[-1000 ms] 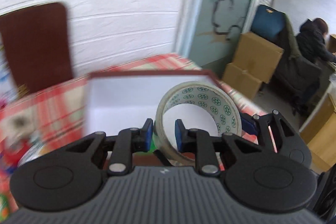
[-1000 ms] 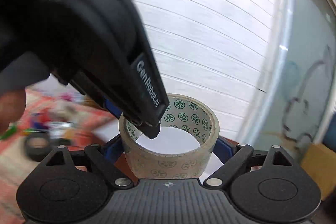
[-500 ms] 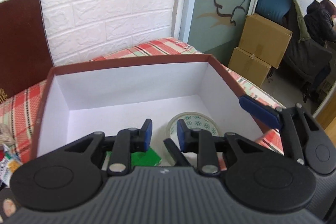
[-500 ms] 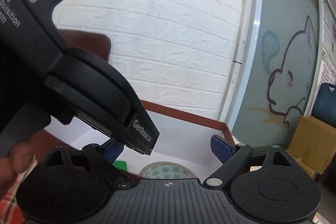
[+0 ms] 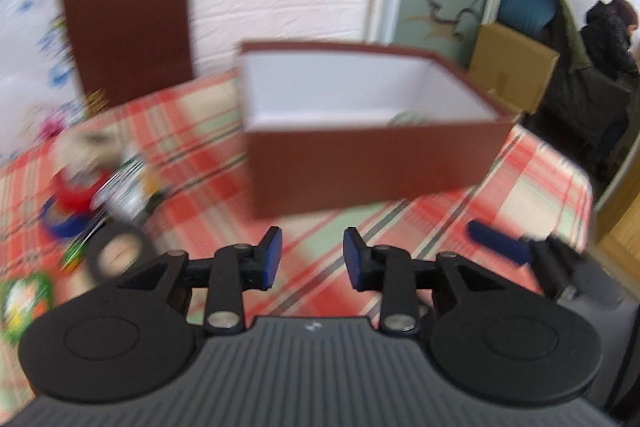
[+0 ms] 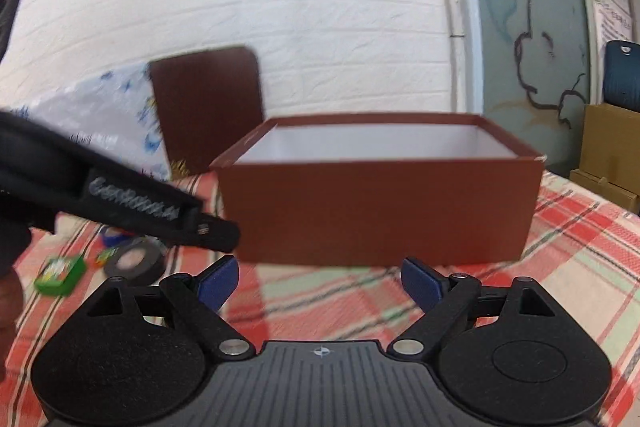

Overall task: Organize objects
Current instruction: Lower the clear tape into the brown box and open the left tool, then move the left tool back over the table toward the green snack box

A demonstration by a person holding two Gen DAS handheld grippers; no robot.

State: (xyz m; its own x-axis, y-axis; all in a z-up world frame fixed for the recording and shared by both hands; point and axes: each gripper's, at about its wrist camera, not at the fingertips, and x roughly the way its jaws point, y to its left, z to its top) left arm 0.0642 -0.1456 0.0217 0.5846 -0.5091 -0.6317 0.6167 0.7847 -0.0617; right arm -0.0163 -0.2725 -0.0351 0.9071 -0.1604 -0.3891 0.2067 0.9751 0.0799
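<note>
A brown box (image 5: 360, 163) with a white inside stands on the plaid tablecloth (image 5: 520, 187); it also shows in the right wrist view (image 6: 380, 211). The patterned tape roll (image 5: 408, 117) lies inside it, its top edge just showing over the front wall. My left gripper (image 5: 312, 259) is open and empty, in front of the box. My right gripper (image 6: 320, 279) is wide open and empty, also in front of the box. Its blue finger (image 5: 496, 241) shows at the right of the left wrist view.
Left of the box lie a black tape roll (image 5: 118, 255), a red and blue roll (image 5: 70, 203), a green packet (image 6: 60, 273) and other small items. A brown lid (image 5: 124, 23) leans on the white brick wall. Cardboard boxes (image 5: 512, 67) and a seated person (image 5: 608, 39) are at right.
The right gripper let go of the tape roll into the box. Both grippers pulled back out of the box and now sit in front of it; the left one opened wider.
</note>
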